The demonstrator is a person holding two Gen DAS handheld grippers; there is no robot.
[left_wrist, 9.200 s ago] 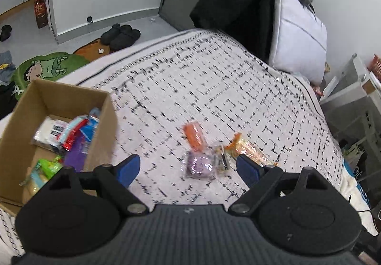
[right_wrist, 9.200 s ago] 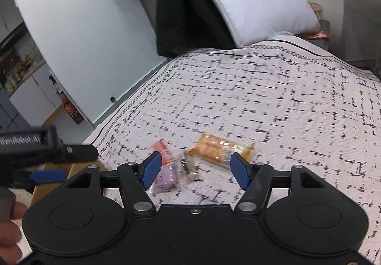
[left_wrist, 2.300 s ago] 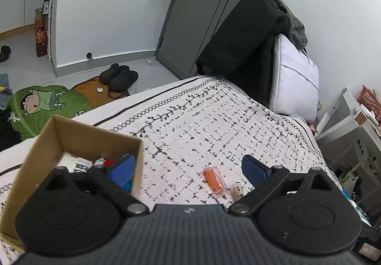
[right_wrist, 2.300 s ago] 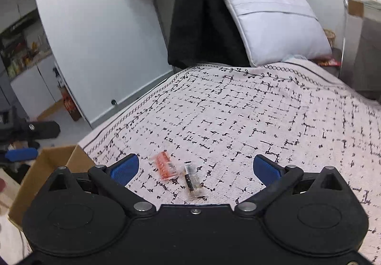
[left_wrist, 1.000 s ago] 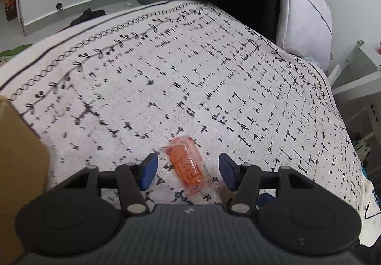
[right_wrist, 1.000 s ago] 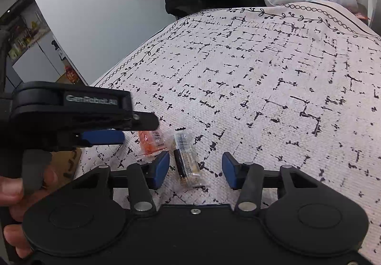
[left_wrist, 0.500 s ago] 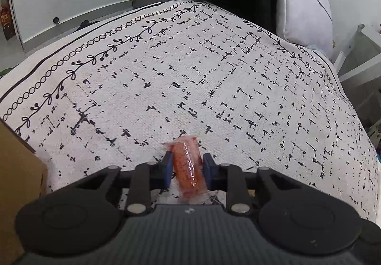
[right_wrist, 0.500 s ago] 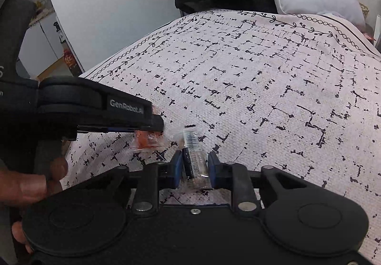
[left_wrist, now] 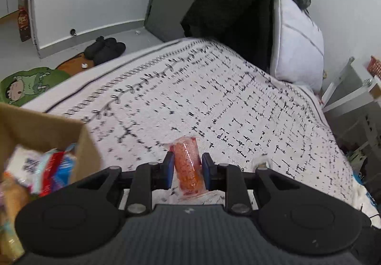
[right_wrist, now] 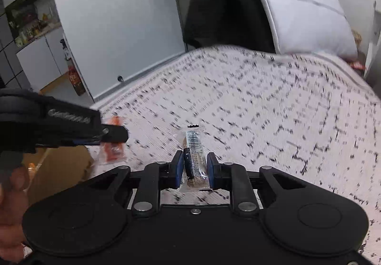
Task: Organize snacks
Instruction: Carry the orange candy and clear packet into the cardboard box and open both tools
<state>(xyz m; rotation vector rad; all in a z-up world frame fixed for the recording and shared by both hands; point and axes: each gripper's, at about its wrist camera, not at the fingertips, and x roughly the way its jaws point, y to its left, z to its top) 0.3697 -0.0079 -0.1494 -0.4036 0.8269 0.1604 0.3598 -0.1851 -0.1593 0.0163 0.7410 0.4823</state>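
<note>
My left gripper [left_wrist: 187, 169] is shut on an orange snack in a clear wrapper [left_wrist: 188, 165] and holds it above the bed, to the right of the cardboard box [left_wrist: 88, 146]. The box holds several snack packets [left_wrist: 45, 174]. My right gripper [right_wrist: 194, 169] is shut on a dark snack bar in a clear wrapper [right_wrist: 194, 153], lifted off the bed. The right wrist view also shows the left gripper [right_wrist: 109, 134] with the orange snack [right_wrist: 113, 149] over the box's edge [right_wrist: 57, 169].
The bed has a white cover with black marks [left_wrist: 214, 98]. A white pillow [left_wrist: 295, 43] and dark clothes [left_wrist: 228, 3] are at the head. Black slippers [left_wrist: 104, 49] and a green mat [left_wrist: 28, 84] lie on the floor. A white shelf [left_wrist: 352, 98] stands at the right.
Both grippers have lifted their snacks off the bed. The left gripper has moved left towards the box, which has come back into its view.
</note>
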